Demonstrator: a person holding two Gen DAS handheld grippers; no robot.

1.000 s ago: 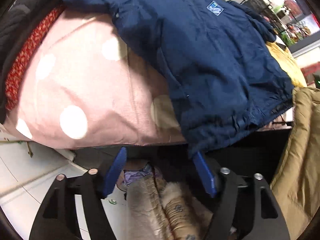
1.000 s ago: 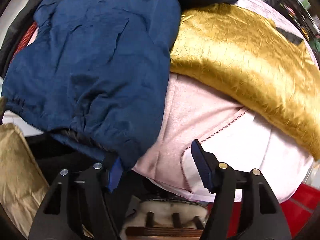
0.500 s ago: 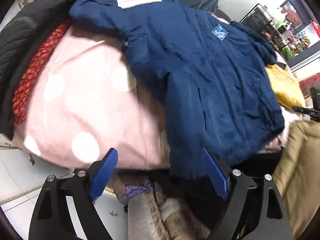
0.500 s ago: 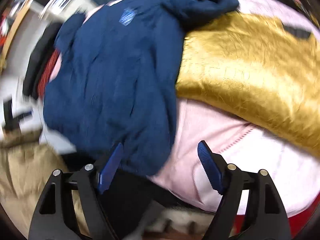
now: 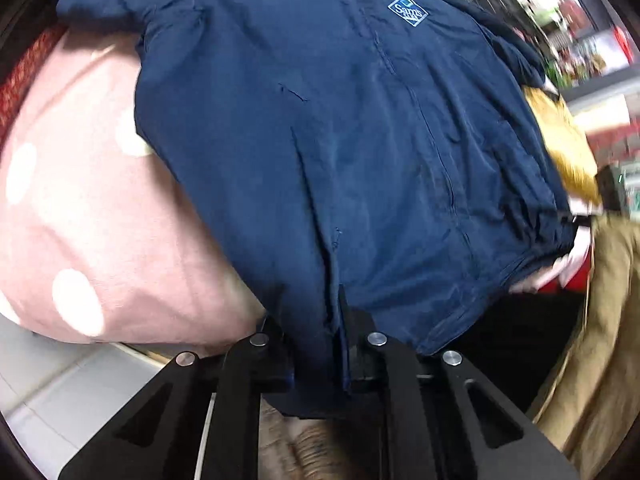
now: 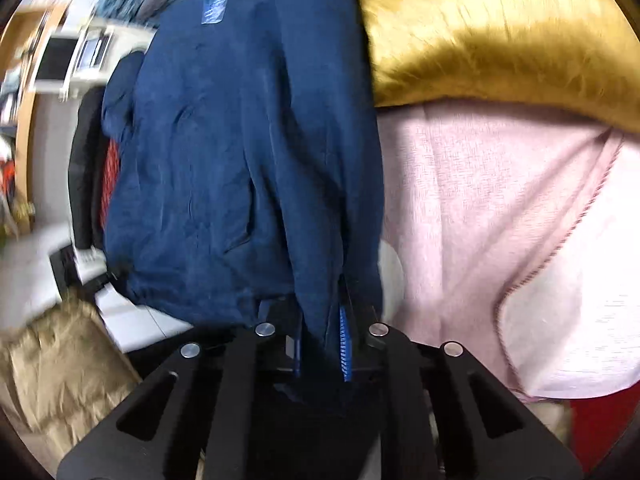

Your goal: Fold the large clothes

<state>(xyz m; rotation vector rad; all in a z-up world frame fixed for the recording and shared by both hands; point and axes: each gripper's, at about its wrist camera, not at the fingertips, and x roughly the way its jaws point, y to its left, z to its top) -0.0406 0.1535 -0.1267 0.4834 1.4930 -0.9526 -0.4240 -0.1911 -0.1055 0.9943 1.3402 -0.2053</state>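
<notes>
Left hand-held gripper (image 5: 316, 344) & right hand-held gripper (image 6: 320, 340) both closed tight on hem of navy jacket (image 5: 340, 140), spread over pink bedding (image 5: 80, 200), prob. to lift for folding.

Navy jacket (image 5: 340, 140) with chest logo lies spread front-up; hem pinched.

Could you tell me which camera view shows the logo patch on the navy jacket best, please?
The left wrist view: the blue-and-white logo patch on the navy jacket is sharp. The right wrist view shows it smaller and blurred.
</notes>
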